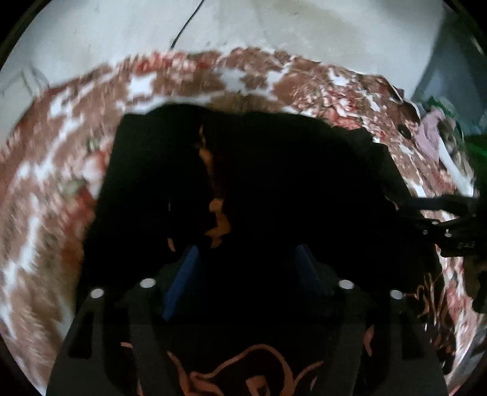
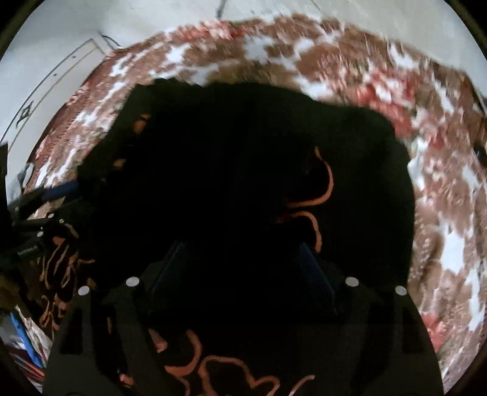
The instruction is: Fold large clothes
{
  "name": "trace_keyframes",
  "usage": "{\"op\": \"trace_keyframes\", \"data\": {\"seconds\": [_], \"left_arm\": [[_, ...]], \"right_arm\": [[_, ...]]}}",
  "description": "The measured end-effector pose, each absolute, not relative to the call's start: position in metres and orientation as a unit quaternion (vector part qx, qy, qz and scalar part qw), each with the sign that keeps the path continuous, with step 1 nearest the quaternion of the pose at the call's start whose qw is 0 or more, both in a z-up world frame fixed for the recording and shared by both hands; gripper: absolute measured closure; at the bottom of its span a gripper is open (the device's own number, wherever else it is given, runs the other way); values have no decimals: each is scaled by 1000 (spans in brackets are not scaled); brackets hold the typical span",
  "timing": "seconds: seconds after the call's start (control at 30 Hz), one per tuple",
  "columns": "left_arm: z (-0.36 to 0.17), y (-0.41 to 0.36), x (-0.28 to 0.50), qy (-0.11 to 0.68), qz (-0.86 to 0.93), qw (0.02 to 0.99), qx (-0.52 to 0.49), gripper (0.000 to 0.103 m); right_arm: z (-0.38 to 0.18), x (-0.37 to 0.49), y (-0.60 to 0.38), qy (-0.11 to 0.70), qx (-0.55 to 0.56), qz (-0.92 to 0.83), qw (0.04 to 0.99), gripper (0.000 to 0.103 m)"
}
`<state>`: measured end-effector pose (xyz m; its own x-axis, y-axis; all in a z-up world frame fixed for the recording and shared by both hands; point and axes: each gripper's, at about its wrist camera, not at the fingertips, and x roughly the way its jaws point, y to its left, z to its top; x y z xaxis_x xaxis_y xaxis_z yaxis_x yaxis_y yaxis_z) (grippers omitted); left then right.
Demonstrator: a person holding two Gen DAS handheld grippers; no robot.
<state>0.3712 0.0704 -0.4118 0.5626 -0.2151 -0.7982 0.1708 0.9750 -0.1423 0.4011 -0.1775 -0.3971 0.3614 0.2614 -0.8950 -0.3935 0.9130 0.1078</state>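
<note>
A black garment [image 1: 274, 170] with orange line prints lies on a red, brown and white patterned bedspread [image 1: 45, 189]. It fills the middle of both views, and in the right wrist view [image 2: 243, 152] its orange lines show clearly. My left gripper [image 1: 246, 252] hangs over the garment with its blue-padded fingers [image 1: 182, 274] apart; the dark cloth between them hides any grip. My right gripper [image 2: 243, 252] is over the same garment, fingers [image 2: 313, 274] apart, the cloth between them too dark to read. Each gripper shows at the edge of the other's view: the right gripper [image 1: 447, 225] and the left gripper [image 2: 39, 213].
The bedspread [image 2: 441, 182] surrounds the garment on all sides. A pale floor or wall [image 1: 243, 24] with a thin black cable [image 1: 188, 21] lies beyond it. A heap of other clothes, pink and green [image 1: 441, 134], sits at the far right edge.
</note>
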Motion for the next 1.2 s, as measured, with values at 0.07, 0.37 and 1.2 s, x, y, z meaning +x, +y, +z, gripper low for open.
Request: {"op": "trace_keyframes", "data": {"seconds": [0.07,0.37,1.2], "left_arm": [[-406,61,370,451,-120,884,-7,34],[-475,33,376,508,-123,851,51,33],[-441,52,338,522,-115,845,29,6]], "right_arm": [[-396,393,-167,526,-66,199,824,24],[-453,381,-157,563,-54,182,805,25],[-410,338,-167,556,-23,122,822,5]]}}
